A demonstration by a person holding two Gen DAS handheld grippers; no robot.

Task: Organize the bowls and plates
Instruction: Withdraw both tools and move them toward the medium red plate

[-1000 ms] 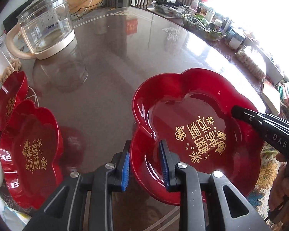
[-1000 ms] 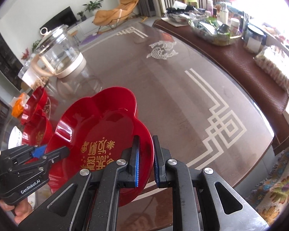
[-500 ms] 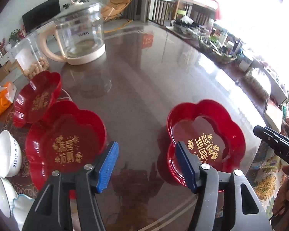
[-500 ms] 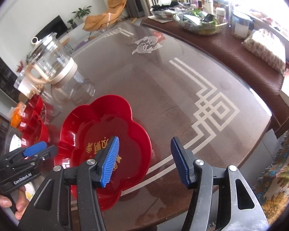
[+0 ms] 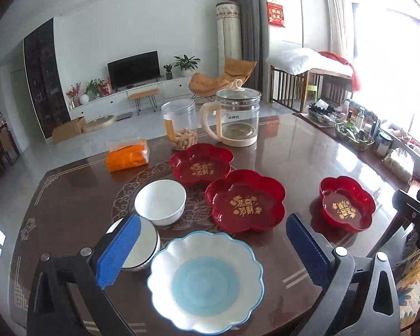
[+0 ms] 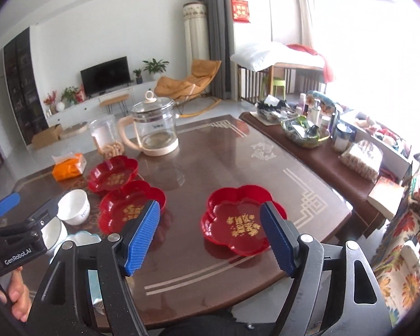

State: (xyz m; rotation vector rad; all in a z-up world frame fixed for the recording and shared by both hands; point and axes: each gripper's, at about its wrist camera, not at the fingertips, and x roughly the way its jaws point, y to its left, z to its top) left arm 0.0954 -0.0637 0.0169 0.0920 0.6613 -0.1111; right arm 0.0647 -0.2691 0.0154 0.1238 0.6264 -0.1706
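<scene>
Glossy brown table (image 5: 70, 196) with red plates (image 5: 245, 200), white bowls (image 5: 160, 202), kettle (image 5: 239, 119).

A second ago both claws pinch the rim of the red flower plate (image 5: 347, 204); now that plate lies free on the bench (image 6: 224, 156), apart from the two other red plates. The left claw (image 5: 212, 252) has let go, its jaws opening wide with nothing between them, and sits higher and farther back, above the white-and-blue scalloped plate (image 5: 205, 281). The right claw (image 6: 210, 238) is likewise off the rim, jaws opening and empty, pulled back and up.
</scene>
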